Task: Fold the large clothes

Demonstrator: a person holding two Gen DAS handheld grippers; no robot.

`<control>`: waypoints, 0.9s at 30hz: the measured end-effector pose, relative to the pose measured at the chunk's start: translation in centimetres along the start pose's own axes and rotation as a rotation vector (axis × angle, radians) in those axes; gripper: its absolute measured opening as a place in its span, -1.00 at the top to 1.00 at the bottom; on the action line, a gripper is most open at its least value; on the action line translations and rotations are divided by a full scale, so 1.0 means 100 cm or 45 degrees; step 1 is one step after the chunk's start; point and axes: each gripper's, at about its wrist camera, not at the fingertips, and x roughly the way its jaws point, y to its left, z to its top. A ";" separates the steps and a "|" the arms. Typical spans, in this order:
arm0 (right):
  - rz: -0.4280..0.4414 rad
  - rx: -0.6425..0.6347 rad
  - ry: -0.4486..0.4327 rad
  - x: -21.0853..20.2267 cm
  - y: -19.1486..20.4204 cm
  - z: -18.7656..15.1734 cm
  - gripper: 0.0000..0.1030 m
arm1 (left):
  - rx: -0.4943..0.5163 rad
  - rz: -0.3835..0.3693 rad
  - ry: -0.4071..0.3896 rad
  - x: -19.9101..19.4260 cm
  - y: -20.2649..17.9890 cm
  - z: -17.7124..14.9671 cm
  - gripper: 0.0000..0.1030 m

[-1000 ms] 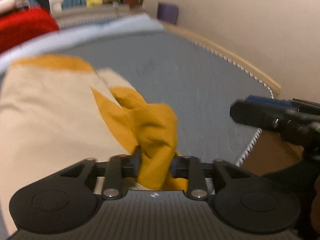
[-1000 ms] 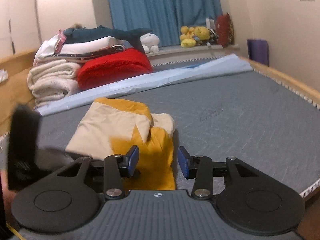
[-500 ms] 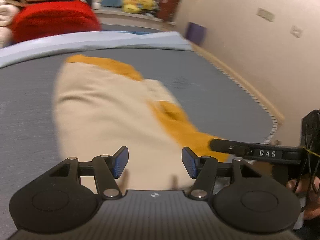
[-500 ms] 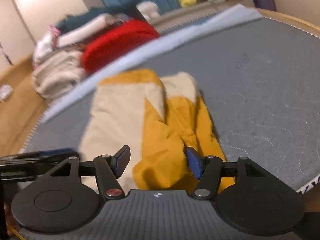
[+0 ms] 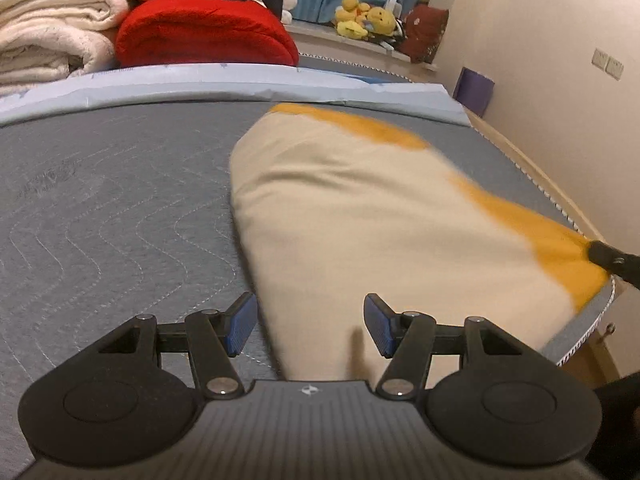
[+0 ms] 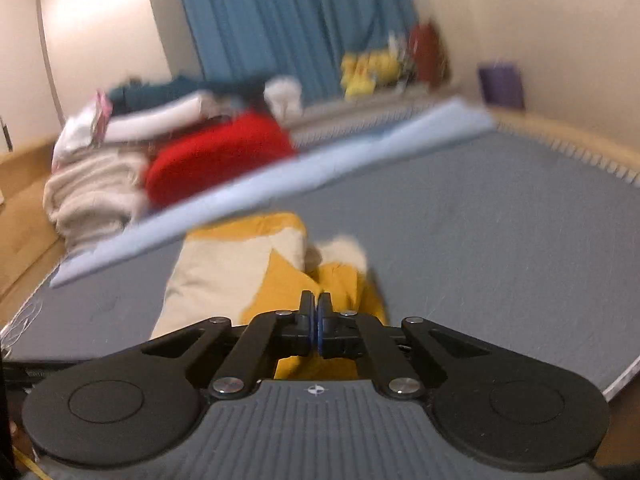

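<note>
A cream and mustard-yellow garment lies partly folded on the grey mattress. My left gripper is open and empty, its blue pads either side of the garment's near cream end. My right gripper is shut on the garment's yellow part; in the left wrist view its black tip pinches the yellow corner at the mattress's right edge. The right wrist view is blurred.
A stack of folded cream blankets and a red blanket sit at the far side, behind a light blue sheet strip. Plush toys line a ledge. A wall is on the right, with a purple box.
My left gripper let go of the yellow cloth, opened and swung left over the cream end. My right gripper closed on the yellow part, and the garment now looks drawn out flatter.
</note>
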 end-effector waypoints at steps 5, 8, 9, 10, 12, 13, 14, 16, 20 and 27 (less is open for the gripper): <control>-0.233 0.007 0.257 0.029 -0.039 -0.021 1.00 | 0.031 -0.092 -0.013 0.005 -0.008 0.009 -0.25; -0.270 -0.065 0.266 0.039 -0.041 -0.027 1.00 | 0.084 -0.155 0.000 0.003 -0.015 0.010 -0.25; -0.274 -0.080 0.284 0.043 -0.041 -0.029 1.00 | 0.097 -0.178 0.015 0.004 -0.016 0.009 -0.25; -0.281 -0.079 0.326 0.049 -0.042 -0.032 1.00 | 0.113 -0.192 0.055 0.008 -0.016 0.008 -0.25; -0.301 -0.077 0.405 0.059 -0.043 -0.037 1.00 | 0.164 -0.149 0.200 0.029 -0.019 -0.002 -0.26; -0.315 -0.076 0.453 0.066 -0.044 -0.042 1.00 | 0.198 -0.097 0.302 0.045 -0.020 -0.012 -0.28; -0.325 -0.077 0.489 0.071 -0.043 -0.044 1.00 | 0.212 -0.073 0.373 0.056 -0.021 -0.020 -0.29; -0.338 -0.071 0.552 0.081 -0.041 -0.051 1.00 | 0.252 -0.070 0.399 0.059 -0.026 -0.024 -0.29; -0.372 -0.093 0.586 0.090 -0.036 -0.050 1.00 | 0.352 -0.123 0.299 0.030 -0.035 -0.015 -0.28; -0.394 -0.144 0.638 0.093 -0.033 -0.060 1.00 | 0.429 -0.093 0.469 0.046 -0.034 -0.042 -0.28</control>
